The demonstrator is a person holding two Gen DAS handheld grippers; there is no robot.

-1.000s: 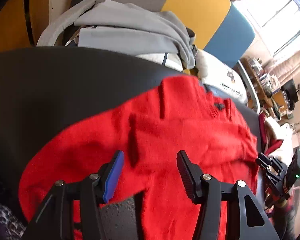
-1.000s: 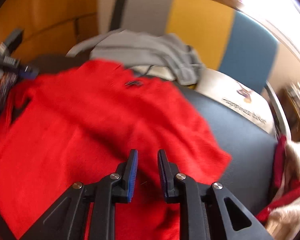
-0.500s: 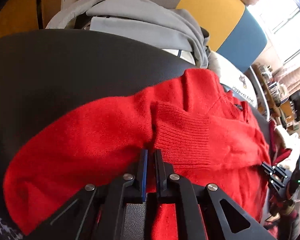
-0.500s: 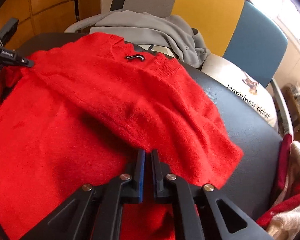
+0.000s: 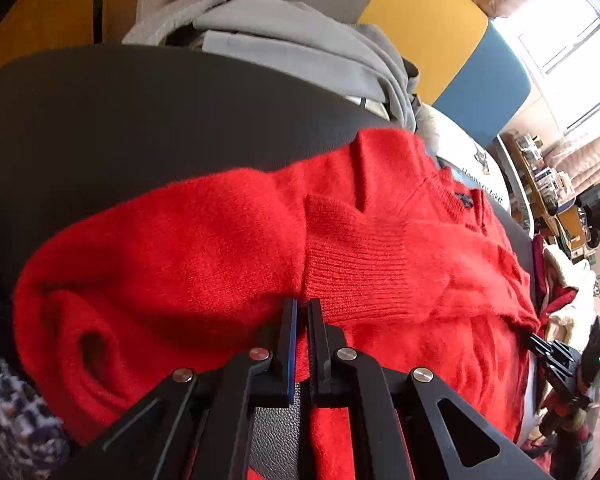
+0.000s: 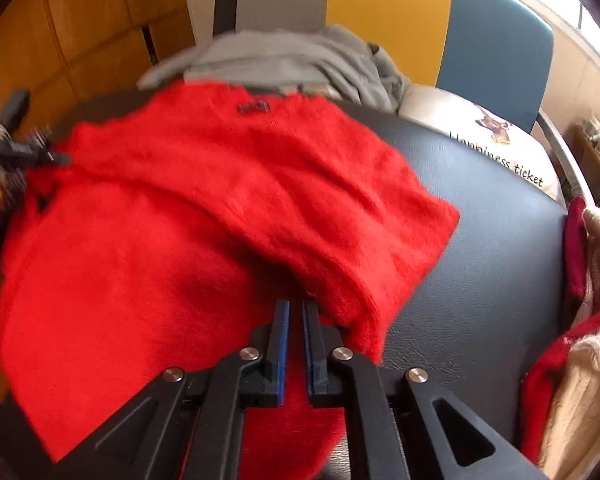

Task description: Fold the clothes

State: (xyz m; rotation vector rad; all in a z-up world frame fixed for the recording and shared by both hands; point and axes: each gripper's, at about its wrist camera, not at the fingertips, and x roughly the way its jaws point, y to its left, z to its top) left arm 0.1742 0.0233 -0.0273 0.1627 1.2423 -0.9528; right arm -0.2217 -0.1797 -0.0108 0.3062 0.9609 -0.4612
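Both the left gripper [image 5: 302, 306] and right gripper [image 6: 296, 306] have their fingers pinched tight on the red sweater [image 6: 180, 208], which lies on the black tabletop [image 6: 500, 240].

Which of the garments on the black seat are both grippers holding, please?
The red sweater, spread across the seat's middle. The grey top lies untouched at the far edge, and the cream knit sits off to the right.

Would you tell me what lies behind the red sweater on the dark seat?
Behind the red sweater lies a heap of grey clothing, with a white printed cushion to its right. The sweater covers the grey heap's front edge.
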